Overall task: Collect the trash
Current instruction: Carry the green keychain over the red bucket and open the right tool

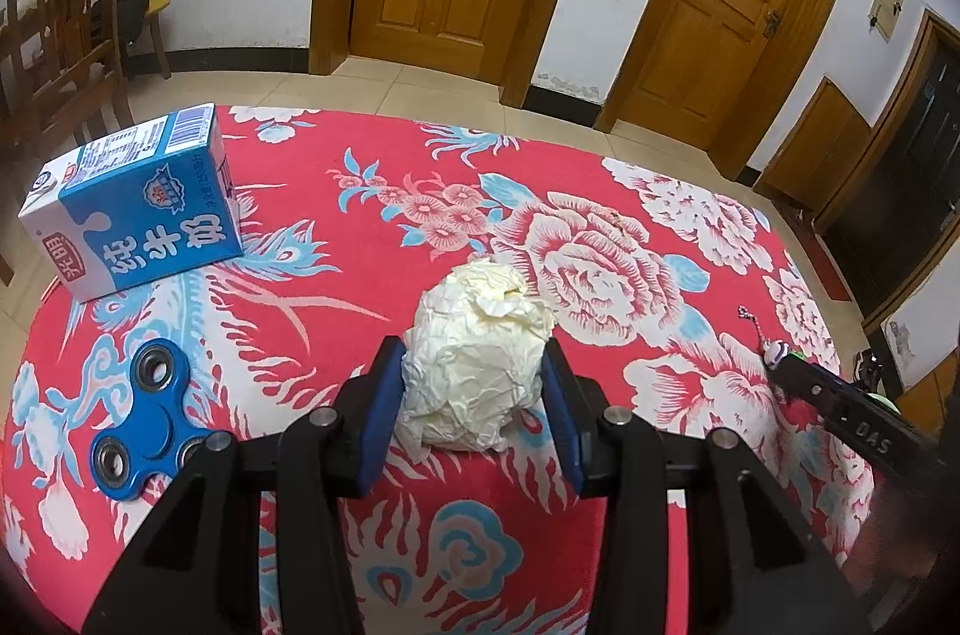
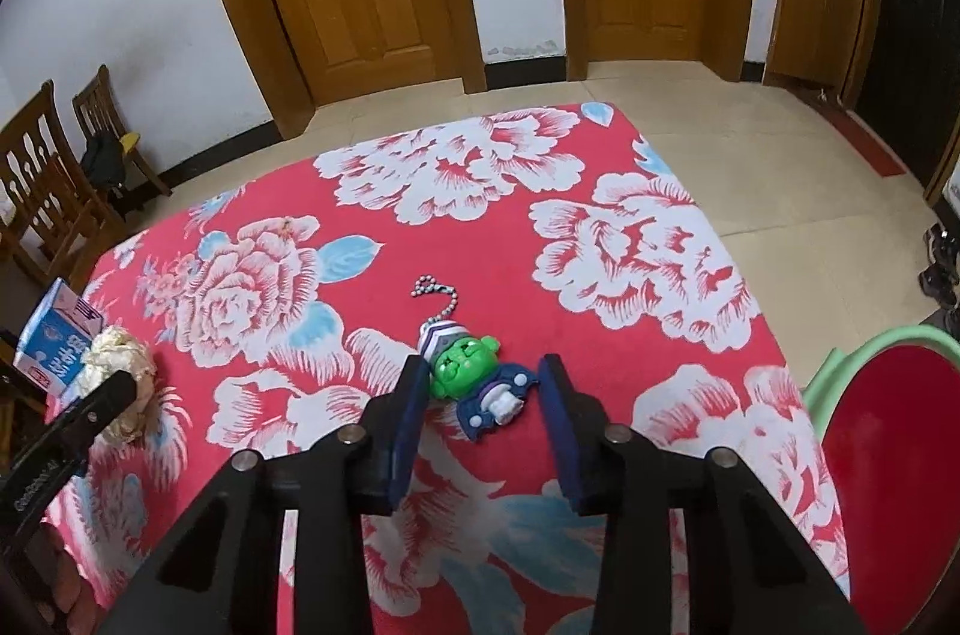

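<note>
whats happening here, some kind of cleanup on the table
A person holds a claw in each hand over a table with a red flowered cloth. The left claw is closed on a crumpled paper ball. The right claw straddles a green-faced toy keychain, its left pad at the toy, the right pad apart from it. A milk carton and a blue fidget spinner lie untouched.

Red floral tablecloth (image 1: 600, 143), cream paper ball (image 1: 477, 365), blue spinner (image 1: 141, 422)
</note>
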Demonstrator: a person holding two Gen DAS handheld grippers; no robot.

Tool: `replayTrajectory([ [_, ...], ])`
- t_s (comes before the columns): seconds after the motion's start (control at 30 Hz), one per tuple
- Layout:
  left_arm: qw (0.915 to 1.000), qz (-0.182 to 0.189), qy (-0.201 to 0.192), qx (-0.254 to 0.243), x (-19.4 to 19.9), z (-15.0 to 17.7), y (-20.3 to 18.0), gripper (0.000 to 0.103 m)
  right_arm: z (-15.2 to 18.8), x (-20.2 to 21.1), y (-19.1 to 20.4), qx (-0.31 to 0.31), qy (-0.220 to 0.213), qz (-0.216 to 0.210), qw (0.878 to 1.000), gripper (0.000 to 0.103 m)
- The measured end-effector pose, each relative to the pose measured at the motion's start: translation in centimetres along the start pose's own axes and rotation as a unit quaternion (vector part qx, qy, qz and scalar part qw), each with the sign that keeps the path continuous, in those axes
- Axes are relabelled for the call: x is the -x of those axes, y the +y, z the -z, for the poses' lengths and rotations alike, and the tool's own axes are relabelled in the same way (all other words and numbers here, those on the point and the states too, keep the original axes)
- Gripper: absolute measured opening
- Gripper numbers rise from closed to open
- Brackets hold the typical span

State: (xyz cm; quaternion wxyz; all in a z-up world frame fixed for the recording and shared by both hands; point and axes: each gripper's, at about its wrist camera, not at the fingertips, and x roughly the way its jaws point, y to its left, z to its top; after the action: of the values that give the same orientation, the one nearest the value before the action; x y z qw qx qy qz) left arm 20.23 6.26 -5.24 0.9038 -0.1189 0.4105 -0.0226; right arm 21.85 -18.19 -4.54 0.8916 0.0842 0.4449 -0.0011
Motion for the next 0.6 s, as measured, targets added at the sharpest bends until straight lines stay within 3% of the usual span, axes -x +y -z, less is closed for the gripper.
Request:
replayTrajectory([
  [0.27, 0.9999, 0.002, -0.005, -0.011, 0.1, 0.1, -0.6, 0.045, 0.4, 4.5, -1.1, -0.017, -0.041, -0.020, 0.999, 0.040],
  [0.6, 0.9994, 0.016, -0.014, -0.028, 1.2, 0.2, -2.0, 0.045, 1.5, 9.5, -5.1, -0.052, -0.070, -0.011, 0.996, 0.040],
])
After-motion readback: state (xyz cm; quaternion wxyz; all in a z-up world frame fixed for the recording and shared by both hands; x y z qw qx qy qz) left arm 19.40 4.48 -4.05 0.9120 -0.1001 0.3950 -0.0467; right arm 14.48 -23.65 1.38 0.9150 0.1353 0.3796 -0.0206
